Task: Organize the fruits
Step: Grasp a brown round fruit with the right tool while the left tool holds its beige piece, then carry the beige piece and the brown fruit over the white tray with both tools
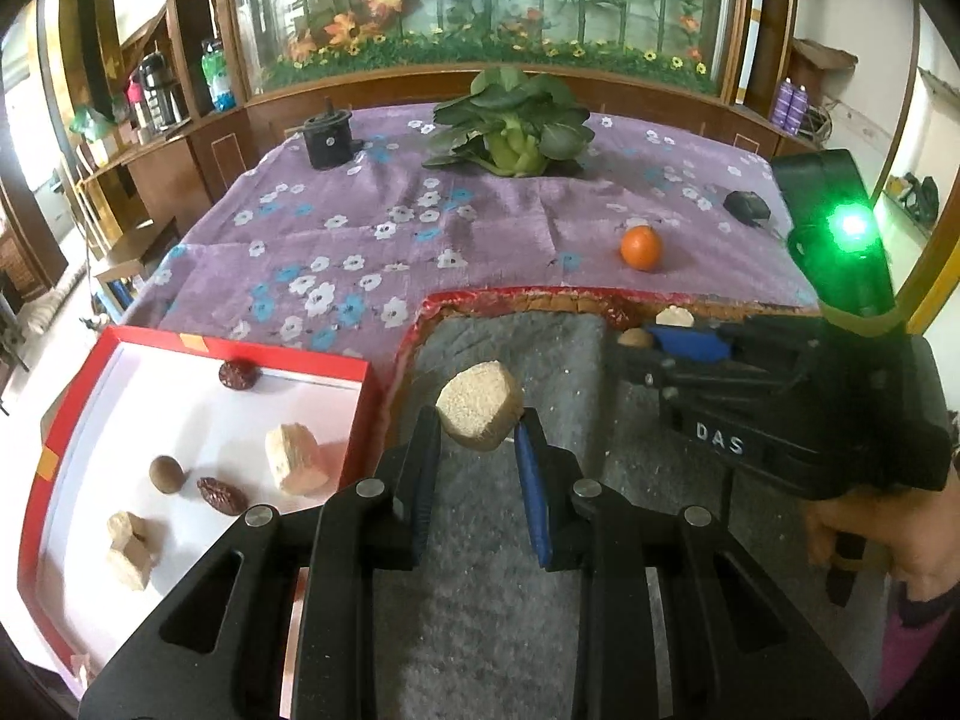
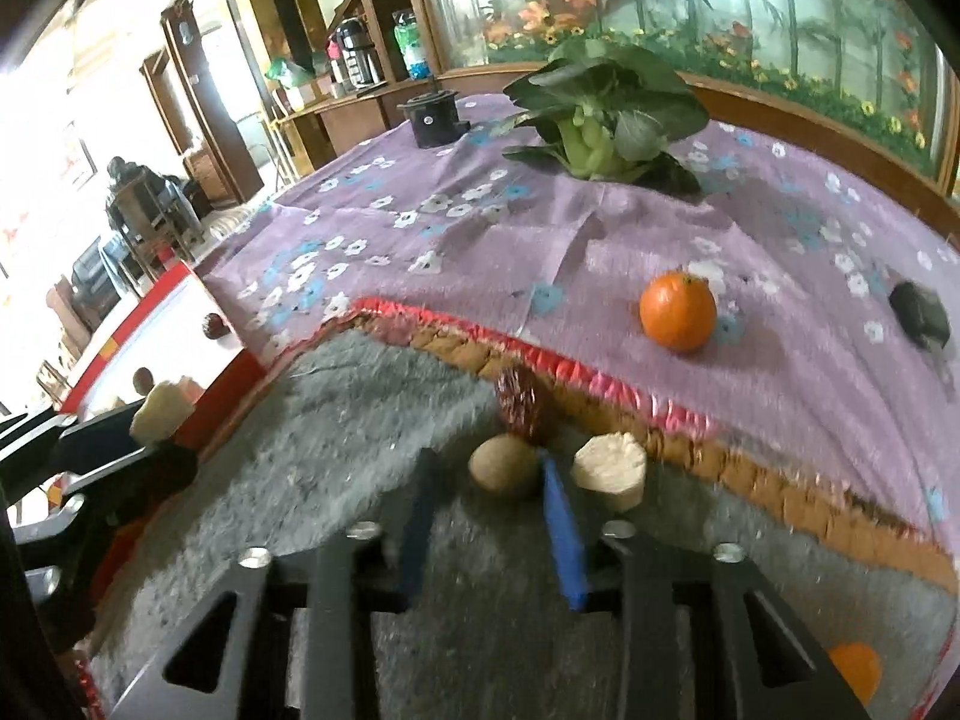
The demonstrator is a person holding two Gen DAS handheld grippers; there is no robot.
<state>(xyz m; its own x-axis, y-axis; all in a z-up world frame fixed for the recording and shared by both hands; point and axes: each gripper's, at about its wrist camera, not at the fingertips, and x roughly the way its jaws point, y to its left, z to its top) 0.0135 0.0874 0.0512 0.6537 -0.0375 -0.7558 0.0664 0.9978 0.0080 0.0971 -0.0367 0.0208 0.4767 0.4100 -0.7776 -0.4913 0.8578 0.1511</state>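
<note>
My left gripper [image 1: 477, 438] is shut on a pale beige chunk [image 1: 478, 405] and holds it above the grey mat [image 1: 498, 570], just right of the red box [image 1: 372, 387]. The box holds two dark red dates [image 1: 238, 373], a brown round fruit [image 1: 166, 473] and several beige chunks [image 1: 296, 459]. My right gripper [image 2: 489, 480] is open on the grey mat [image 2: 360, 420], its jaws around a brown round fruit [image 2: 503, 467]. A beige chunk [image 2: 609, 470] lies just right of its fingers, a red date [image 2: 521, 403] just beyond. An orange [image 2: 678, 312] sits on the purple cloth.
A bok choy [image 1: 510, 120] and a black pot [image 1: 327, 138] stand at the back of the floral purple cloth [image 1: 360, 228]. A small black object [image 1: 746, 206] lies at the right. Another orange piece [image 2: 855, 669] shows at the mat's near right.
</note>
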